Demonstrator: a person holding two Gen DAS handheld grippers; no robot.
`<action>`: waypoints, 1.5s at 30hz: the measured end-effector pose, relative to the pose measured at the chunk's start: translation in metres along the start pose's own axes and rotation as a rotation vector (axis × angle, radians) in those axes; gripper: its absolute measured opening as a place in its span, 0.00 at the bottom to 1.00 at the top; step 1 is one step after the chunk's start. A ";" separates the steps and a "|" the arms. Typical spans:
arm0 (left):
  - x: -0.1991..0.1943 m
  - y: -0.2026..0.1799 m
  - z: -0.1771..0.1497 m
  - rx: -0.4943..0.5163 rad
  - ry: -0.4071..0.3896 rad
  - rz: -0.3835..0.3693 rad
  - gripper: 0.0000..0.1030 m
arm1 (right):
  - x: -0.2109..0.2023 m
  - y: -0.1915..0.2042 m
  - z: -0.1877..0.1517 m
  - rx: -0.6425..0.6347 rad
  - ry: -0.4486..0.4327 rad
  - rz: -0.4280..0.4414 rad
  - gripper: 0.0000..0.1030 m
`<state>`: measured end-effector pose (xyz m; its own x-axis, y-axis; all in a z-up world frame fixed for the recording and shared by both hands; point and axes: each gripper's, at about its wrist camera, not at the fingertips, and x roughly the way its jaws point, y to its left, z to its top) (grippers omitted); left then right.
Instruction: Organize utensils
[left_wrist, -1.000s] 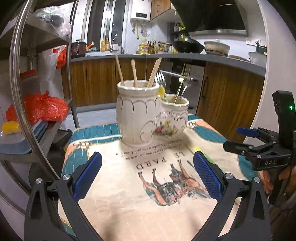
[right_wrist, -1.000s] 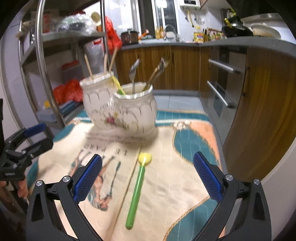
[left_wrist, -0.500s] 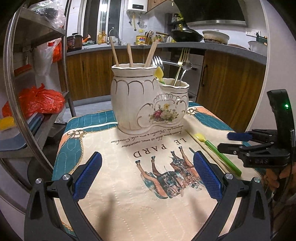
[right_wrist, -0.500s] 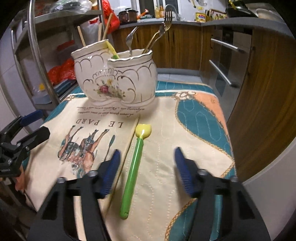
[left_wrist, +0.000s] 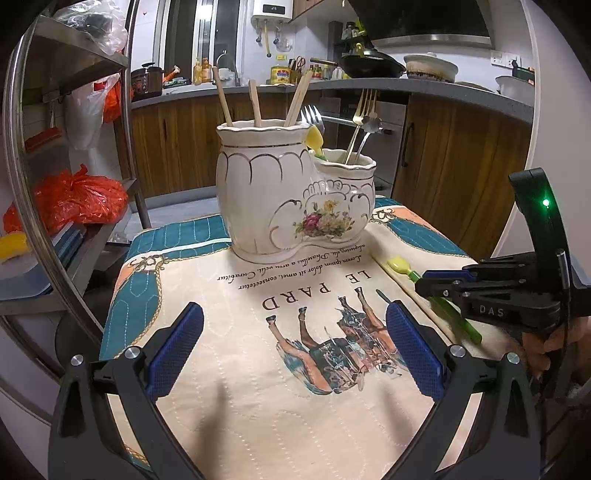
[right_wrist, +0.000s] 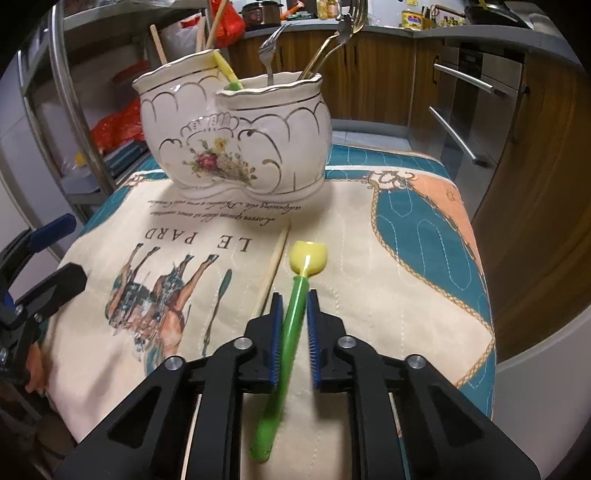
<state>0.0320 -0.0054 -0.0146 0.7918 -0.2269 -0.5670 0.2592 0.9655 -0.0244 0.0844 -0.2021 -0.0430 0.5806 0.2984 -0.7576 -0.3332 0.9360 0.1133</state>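
Note:
A green-handled spoon (right_wrist: 295, 314) with a yellow bowl lies on the printed cloth (right_wrist: 369, 295). My right gripper (right_wrist: 293, 295) is down over its handle, and the closing jaws press on it from both sides. From the left wrist view, the right gripper (left_wrist: 439, 286) sits low over the spoon (left_wrist: 400, 266). A white two-part ceramic holder (right_wrist: 236, 136) stands behind, with chopsticks in the tall part and forks plus another yellow-green spoon (right_wrist: 225, 70) in the low part. My left gripper (left_wrist: 293, 314) hangs open above the cloth, holding nothing.
A wooden chopstick (right_wrist: 275, 266) lies on the cloth just left of the spoon. A steel rack (left_wrist: 74, 155) with red bags stands left of the table. Wooden kitchen cabinets (left_wrist: 461, 166) run behind and to the right. The cloth's right edge drops off near the spoon.
My right gripper has come down and forward over the green spoon, and its jaws went from wide open to closed around the handle. The left gripper has barely moved.

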 end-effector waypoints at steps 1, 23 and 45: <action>0.000 -0.001 0.000 0.002 0.004 0.002 0.95 | 0.000 -0.001 0.000 -0.003 -0.001 0.004 0.11; 0.056 -0.092 0.009 -0.003 0.229 -0.068 0.72 | -0.043 -0.061 -0.019 0.066 -0.140 0.079 0.10; 0.066 -0.100 0.015 0.193 0.307 -0.031 0.06 | -0.056 -0.063 -0.027 0.054 -0.198 0.144 0.10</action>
<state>0.0664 -0.1192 -0.0374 0.5866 -0.1780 -0.7900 0.4033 0.9102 0.0943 0.0529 -0.2827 -0.0252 0.6660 0.4556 -0.5907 -0.3863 0.8880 0.2494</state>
